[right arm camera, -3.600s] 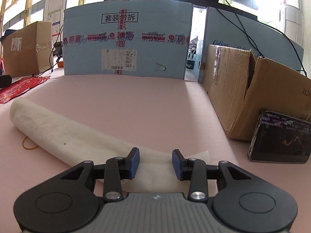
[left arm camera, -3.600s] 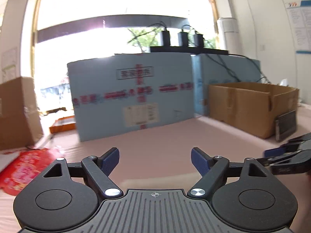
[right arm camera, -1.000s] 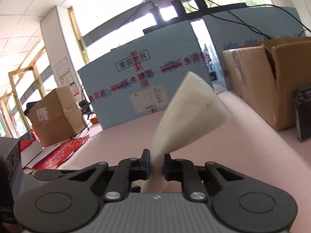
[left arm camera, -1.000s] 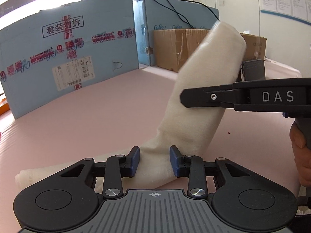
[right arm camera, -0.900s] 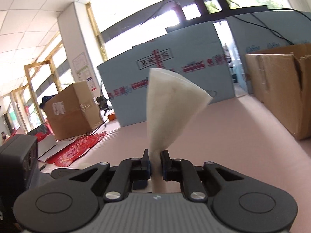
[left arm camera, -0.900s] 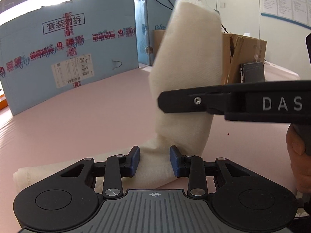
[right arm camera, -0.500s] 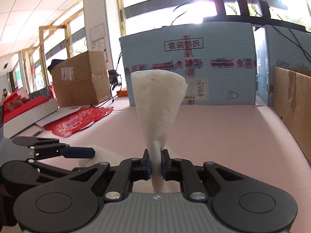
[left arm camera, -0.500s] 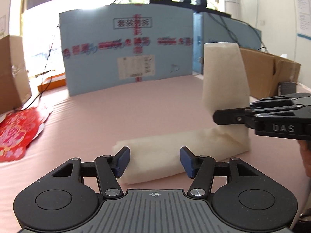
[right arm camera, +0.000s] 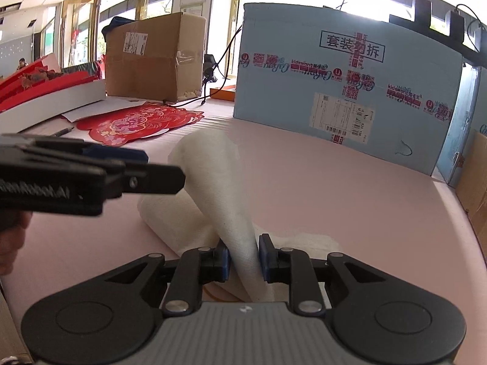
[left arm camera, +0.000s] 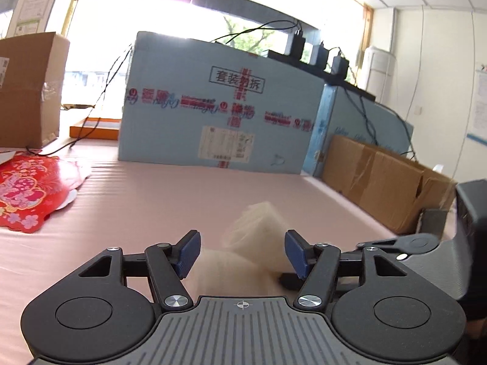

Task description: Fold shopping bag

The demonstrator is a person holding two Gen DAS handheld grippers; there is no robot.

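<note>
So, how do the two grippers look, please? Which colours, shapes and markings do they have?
Both the left gripper and the right gripper have a grey ribbed body, two round black discs, black linkage arms with silver screws, and blue pads on the fingers. In the right wrist view, the left gripper's side bears white lettering, partly blurred. No sleeve shows.

Blue printed box [right arm camera: 347,88] at back of pink table [right arm camera: 350,194]; brown carton [right arm camera: 155,57] and red paper cutout [right arm camera: 137,123] left.
</note>
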